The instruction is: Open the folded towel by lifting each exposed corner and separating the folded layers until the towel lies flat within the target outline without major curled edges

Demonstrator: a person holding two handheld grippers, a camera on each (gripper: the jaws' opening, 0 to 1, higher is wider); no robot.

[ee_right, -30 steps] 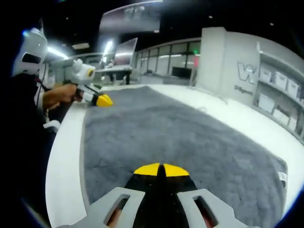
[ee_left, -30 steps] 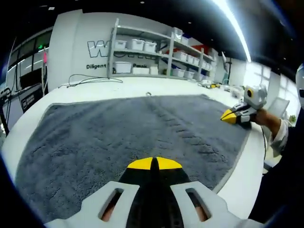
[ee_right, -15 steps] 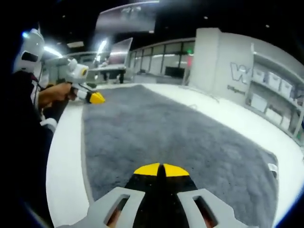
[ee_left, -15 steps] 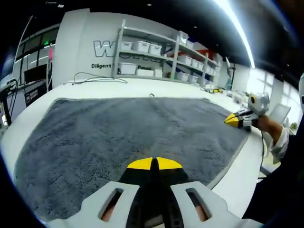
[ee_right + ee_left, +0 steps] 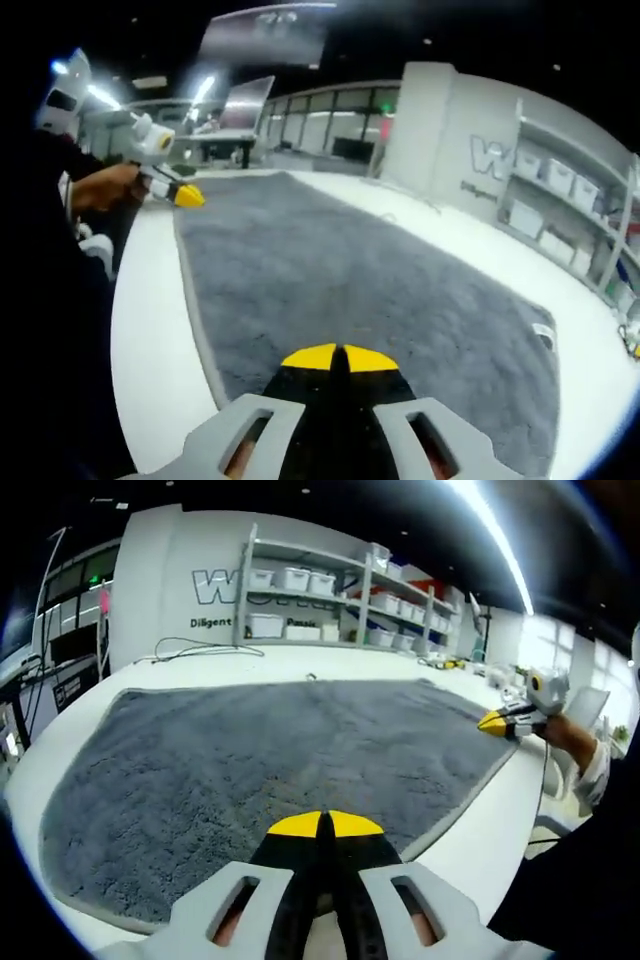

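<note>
A large grey towel [image 5: 260, 750] lies spread flat on a white table [image 5: 470, 830]; in the right gripper view the same towel [image 5: 340, 270] shows with a small white label at its far corner. My left gripper [image 5: 323, 825] is shut, its yellow tips above the towel's near edge, nothing between them. My right gripper [image 5: 340, 358] is shut too, over the near edge. The right gripper [image 5: 495, 722] appears at the right of the left gripper view, held in a hand off the towel's side. In the right gripper view the left gripper [image 5: 187, 196] hovers at the towel's far left corner.
Shelves with white bins [image 5: 300, 580] stand along the back wall behind the table. A black cable [image 5: 200, 648] lies on the table beyond the towel. The person's dark sleeve [image 5: 50, 330] stands along the table's left side. A white table margin [image 5: 160, 370] runs round the towel.
Both grippers have pulled back toward the table's edge: more white table now shows before the towel. The towel itself lies flat as before.
</note>
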